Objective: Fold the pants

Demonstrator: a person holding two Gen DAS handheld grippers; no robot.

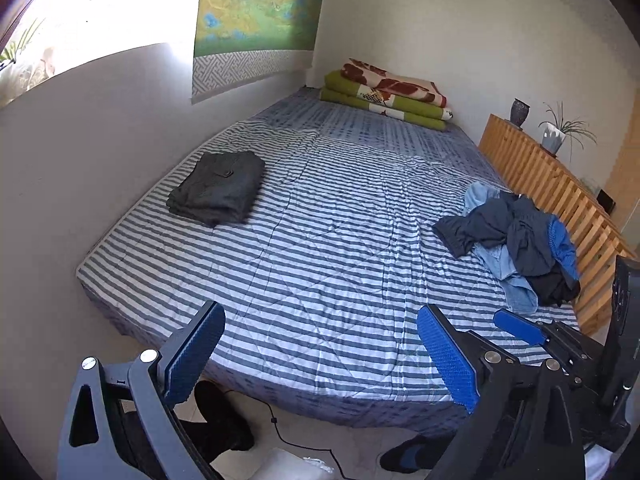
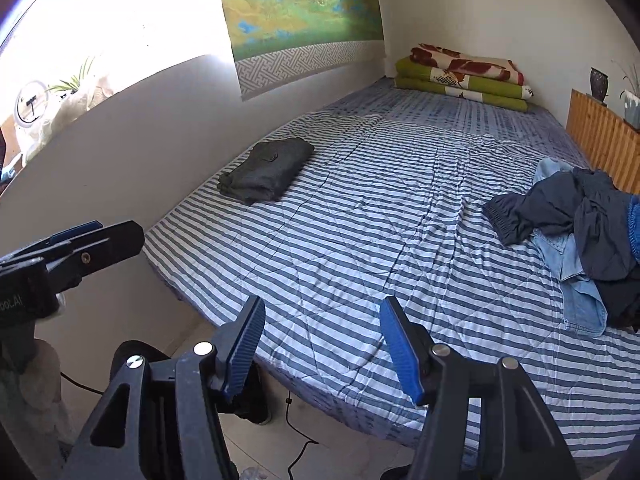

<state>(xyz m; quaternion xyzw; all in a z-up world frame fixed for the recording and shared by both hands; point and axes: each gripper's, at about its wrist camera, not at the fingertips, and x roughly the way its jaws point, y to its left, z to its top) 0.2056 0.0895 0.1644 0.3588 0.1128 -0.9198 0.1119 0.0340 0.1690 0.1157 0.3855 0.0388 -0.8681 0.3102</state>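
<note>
A pile of unfolded clothes lies at the right edge of the striped bed, with dark navy pants on top and light denim beneath; the same pile shows in the right wrist view. A folded dark grey pair of pants rests near the left wall, also seen as a grey stack. My left gripper hangs open over the bed's near edge, holding nothing. My right gripper is open too, above the near edge. Both are well short of the pile.
Folded green and floral blankets sit at the bed's far end. A slatted wooden cabinet with a vase and a potted plant flanks the right side. A black cable and socked feet are on the floor.
</note>
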